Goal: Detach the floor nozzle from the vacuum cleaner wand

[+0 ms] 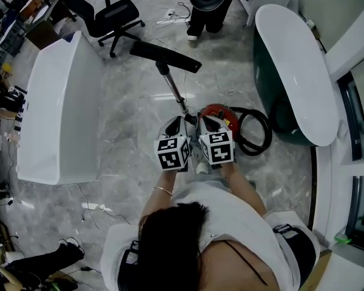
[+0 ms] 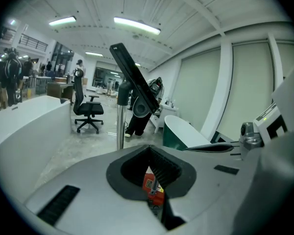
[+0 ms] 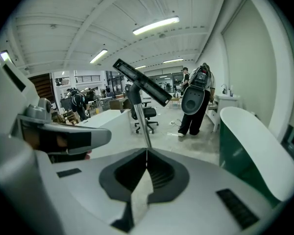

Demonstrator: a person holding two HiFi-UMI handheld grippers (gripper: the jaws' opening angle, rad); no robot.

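The black floor nozzle (image 1: 165, 56) sits at the top of a chrome wand (image 1: 175, 88) and is raised off the floor, tilted. The wand runs down between my two grippers, and its lower end is hidden behind them. My left gripper (image 1: 181, 120) and right gripper (image 1: 201, 120) are side by side, both shut, just above the red vacuum canister (image 1: 225, 115). In the left gripper view the left gripper (image 2: 149, 149) shows nothing between its pads; the wand (image 2: 120, 126) and nozzle (image 2: 134, 84) rise beyond it. In the right gripper view the right gripper (image 3: 147, 152) is also empty, below the wand (image 3: 144, 126) and nozzle (image 3: 142, 88).
A black hose (image 1: 261, 132) loops right of the canister. A white bathtub (image 1: 57, 120) stands at the left and a white-and-green one (image 1: 294, 65) at the right. An office chair (image 1: 112, 17) and a standing person (image 1: 209, 8) are farther off. Cables lie on the marble floor.
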